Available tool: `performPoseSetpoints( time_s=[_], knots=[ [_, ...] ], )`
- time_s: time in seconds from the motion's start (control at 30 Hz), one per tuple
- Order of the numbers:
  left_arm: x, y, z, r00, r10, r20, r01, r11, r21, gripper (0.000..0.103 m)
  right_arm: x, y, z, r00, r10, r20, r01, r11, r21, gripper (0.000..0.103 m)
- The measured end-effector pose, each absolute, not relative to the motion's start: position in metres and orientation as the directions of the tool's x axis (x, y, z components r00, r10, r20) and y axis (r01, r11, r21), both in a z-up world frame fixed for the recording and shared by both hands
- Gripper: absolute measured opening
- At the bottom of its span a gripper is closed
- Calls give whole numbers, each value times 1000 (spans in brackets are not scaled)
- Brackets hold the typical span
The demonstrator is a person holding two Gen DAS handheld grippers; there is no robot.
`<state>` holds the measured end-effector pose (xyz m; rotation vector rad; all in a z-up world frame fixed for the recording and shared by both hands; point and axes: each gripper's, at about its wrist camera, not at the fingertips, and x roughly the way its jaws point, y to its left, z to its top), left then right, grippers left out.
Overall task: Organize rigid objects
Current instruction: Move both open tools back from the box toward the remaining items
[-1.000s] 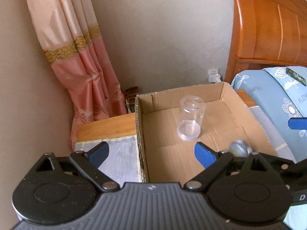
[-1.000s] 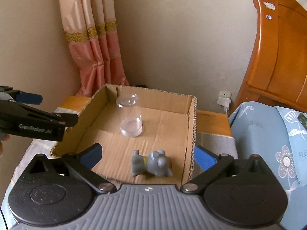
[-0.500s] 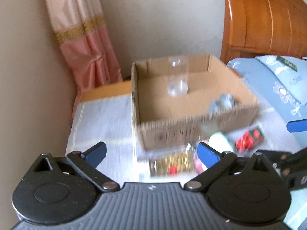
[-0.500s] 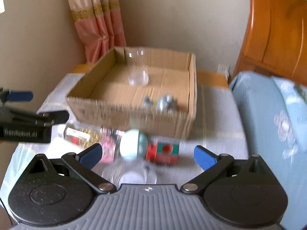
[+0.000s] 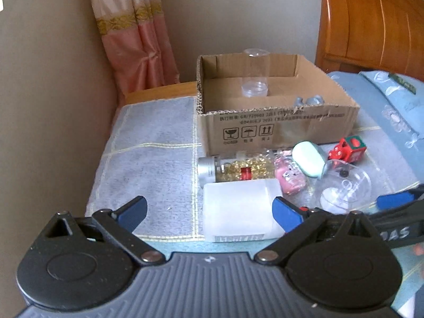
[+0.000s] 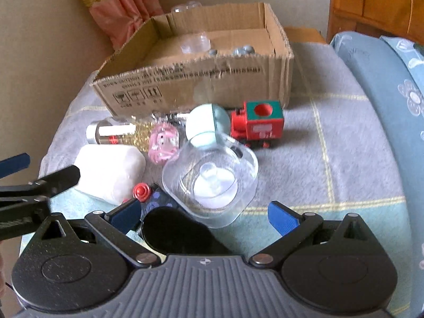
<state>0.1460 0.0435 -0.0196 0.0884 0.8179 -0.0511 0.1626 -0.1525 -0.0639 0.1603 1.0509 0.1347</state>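
Note:
A cardboard box (image 5: 275, 124) (image 6: 201, 79) stands on the cloth-covered table and holds a clear jar (image 5: 255, 79) and a grey toy (image 5: 308, 100). In front of it lie a bottle of yellow capsules (image 5: 235, 169), a white bottle (image 5: 238, 212) (image 6: 111, 172), a pink item (image 6: 163, 145), a mint round case (image 6: 205, 124), a red-green toy train (image 6: 257, 124) and a clear square container (image 6: 212, 177). My left gripper (image 5: 209, 212) is open just before the white bottle. My right gripper (image 6: 204, 214) is open, low over the clear container and a black object (image 6: 172, 230).
A grey cloth with yellow lines (image 5: 148, 153) covers the table. A pink curtain (image 5: 137, 31) hangs at the back left by the wall. A wooden headboard (image 5: 371, 21) and a blue pillow (image 6: 384, 92) lie to the right.
Both grippers have pulled back from over the box toward the table's near edge. The loose objects in front of the box have come into view. Both stay open.

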Motion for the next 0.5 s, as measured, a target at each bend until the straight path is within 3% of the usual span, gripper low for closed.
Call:
performPoseSetpoints(
  time_s=[0.3, 0.5],
  knots=[
    [147, 45, -25, 671, -24, -741, 77, 996, 37, 100, 157, -160, -75, 488, 174, -855, -41, 983, 177, 103],
    [150, 42, -30, 662, -39, -748, 100, 994, 37, 100, 144, -173, -80, 495, 118, -861, -80, 993, 90, 103]
  ],
)
